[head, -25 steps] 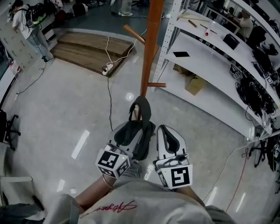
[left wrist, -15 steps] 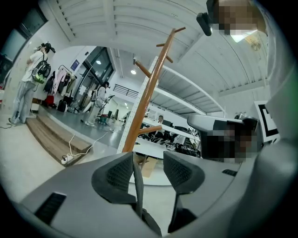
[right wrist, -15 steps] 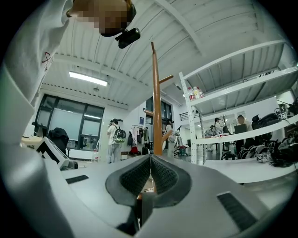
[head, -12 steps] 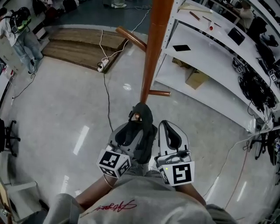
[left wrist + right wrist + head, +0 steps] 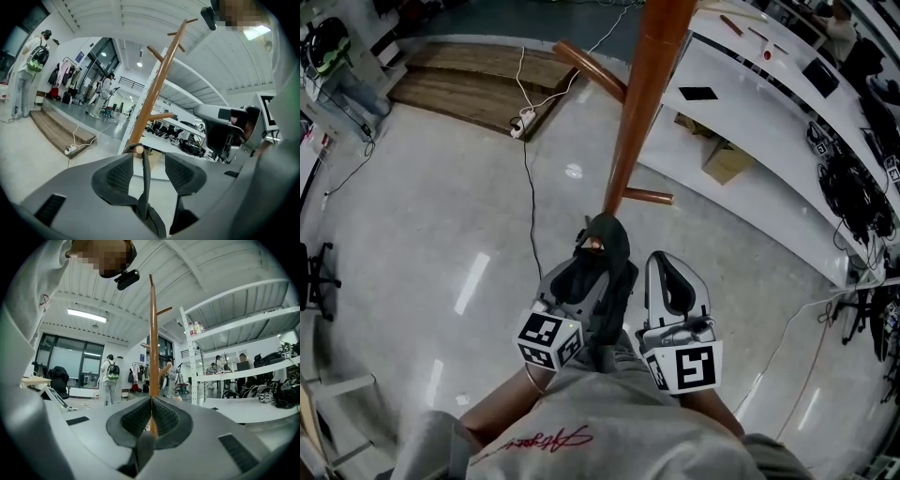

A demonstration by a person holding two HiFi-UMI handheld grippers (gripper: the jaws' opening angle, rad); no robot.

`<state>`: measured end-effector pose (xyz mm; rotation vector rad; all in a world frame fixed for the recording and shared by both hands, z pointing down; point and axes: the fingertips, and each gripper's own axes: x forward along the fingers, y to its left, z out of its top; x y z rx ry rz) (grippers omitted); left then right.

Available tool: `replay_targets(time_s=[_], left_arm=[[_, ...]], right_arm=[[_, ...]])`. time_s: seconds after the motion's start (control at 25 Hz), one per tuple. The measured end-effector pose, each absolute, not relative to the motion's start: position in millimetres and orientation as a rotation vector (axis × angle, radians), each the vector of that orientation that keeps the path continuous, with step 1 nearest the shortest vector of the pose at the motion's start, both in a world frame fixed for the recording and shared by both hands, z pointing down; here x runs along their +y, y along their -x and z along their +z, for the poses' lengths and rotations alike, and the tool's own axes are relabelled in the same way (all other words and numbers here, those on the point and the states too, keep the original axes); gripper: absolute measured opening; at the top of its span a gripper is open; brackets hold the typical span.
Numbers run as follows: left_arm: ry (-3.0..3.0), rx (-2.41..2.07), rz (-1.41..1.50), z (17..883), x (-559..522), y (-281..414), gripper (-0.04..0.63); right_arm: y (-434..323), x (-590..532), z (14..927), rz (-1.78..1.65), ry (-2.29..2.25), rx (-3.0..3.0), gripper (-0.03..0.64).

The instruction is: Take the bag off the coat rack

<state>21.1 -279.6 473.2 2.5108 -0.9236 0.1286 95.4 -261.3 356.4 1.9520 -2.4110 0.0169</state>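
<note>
Hanging from the tip of a low peg (image 5: 594, 246) on the coat rack (image 5: 642, 103), the black strap (image 5: 609, 232) of the bag (image 5: 622, 286) is looped over the wood, and the dark bag drops from it at the foot of the rack's pole. The left gripper (image 5: 587, 268) is at that peg. Its jaws have just been opening and stand wide apart, the strap (image 5: 146, 183) running between them, closer to one pad, with neither pad pressing on it. In the left gripper view the peg's end (image 5: 137, 150) shows just past the jaws, in front of the rack's brown pole (image 5: 149, 96). The right gripper (image 5: 668, 270) hangs just beside the bag, on the side toward the white shelves (image 5: 750, 112). Its jaws are together on nothing, and it faces the pole (image 5: 153, 333).
</note>
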Motion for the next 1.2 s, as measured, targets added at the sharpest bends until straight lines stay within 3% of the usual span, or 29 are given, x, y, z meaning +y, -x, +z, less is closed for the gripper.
replay_targets(time_s=[0.52, 1.2], left_arm=[[-2.452, -0.937, 0.186, 530, -296, -59, 0.212], [-2.453, -0.951, 0.130, 541, -338, -90, 0.210]], right_arm=[[-111, -259, 376, 0.082, -1.891, -2.399, 0.017], [-141, -253, 400, 0.163, -1.914, -2.316, 0.017]])
